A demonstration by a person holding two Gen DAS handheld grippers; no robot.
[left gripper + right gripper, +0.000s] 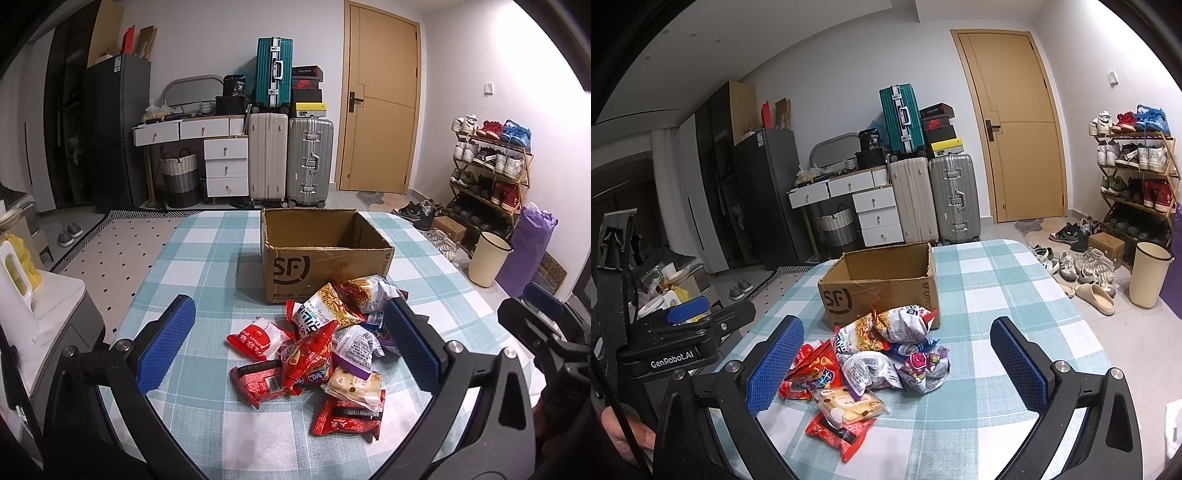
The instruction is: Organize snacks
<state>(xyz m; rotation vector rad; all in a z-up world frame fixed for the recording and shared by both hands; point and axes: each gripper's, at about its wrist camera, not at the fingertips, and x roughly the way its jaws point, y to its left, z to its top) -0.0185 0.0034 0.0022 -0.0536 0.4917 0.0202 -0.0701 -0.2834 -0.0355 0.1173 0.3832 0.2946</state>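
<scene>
The left gripper (291, 339) has its jaws wide open and holds nothing; its blue pads (166, 341) stand on each side of the snack pile (325, 347) without touching it. The right gripper (897, 363) is also spread wide and empty, and the same pile (871, 365) lies between and a little beyond its pads (775, 363).

The snacks lie in a loose heap on the checked tablecloth (207, 258), just in front of the cardboard box (317, 251). The noodle packets (332, 306) at the back of the heap touch the front wall of the box. A red packet (258, 338) lies at the left edge of the heap, and a beige biscuit packet (354, 384) lies near the front, partly on another red packet (347, 417).

The box is open at the top and its inside looks empty as far as it shows. Behind the box, far across the room, stand suitcases (288, 158), a wooden door (380, 99) and a shoe rack (491, 166).
</scene>
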